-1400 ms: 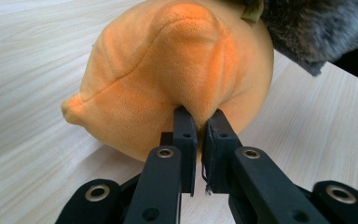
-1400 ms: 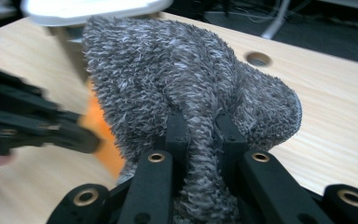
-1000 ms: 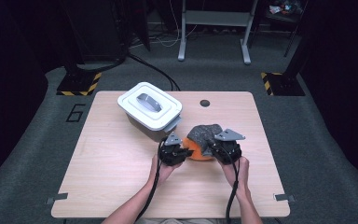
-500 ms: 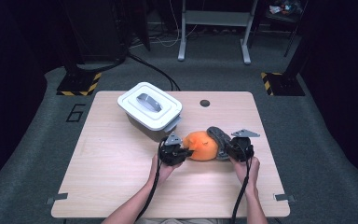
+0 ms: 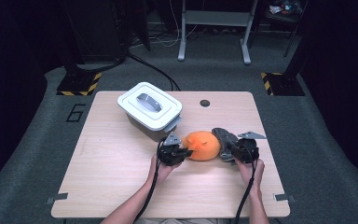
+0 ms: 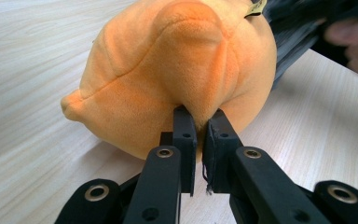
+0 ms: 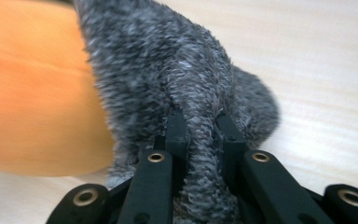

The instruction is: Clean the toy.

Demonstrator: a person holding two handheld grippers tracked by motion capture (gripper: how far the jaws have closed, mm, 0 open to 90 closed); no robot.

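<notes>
Lying on the tabletop (image 5: 112, 172), right of centre, a plush (image 5: 203, 145) stretches between two grippers. Orange body round, with a grey fuzzy part (image 5: 224, 137) joined at its right end in the high view.

Left gripper (image 5: 182, 152): held at the plush's left end. Jaws nearly together, pinching a fold of orange fabric; left gripper view shows the fold (image 6: 200, 105) squeezed between the pads, a thin gap below it. The left hand (image 5: 161, 168) grips from behind, and its cable trails down toward the table edge.

Right gripper (image 5: 227, 148): at the plush's right end. Jaws drawn in on a ridge of grey fur; right gripper view shows the fur (image 7: 200, 112) bunched between them, orange body to the left, blurred. The right hand (image 5: 251, 169) is behind it.

Plush rests on the wood, body between the two grippers, touching both.

White lidded bin (image 5: 150, 108) stands up-left of the plush, near the left gripper but apart from it. Grey handle on the lid. Small dark round hole (image 5: 205, 103) in the tabletop near the far edge.
</notes>
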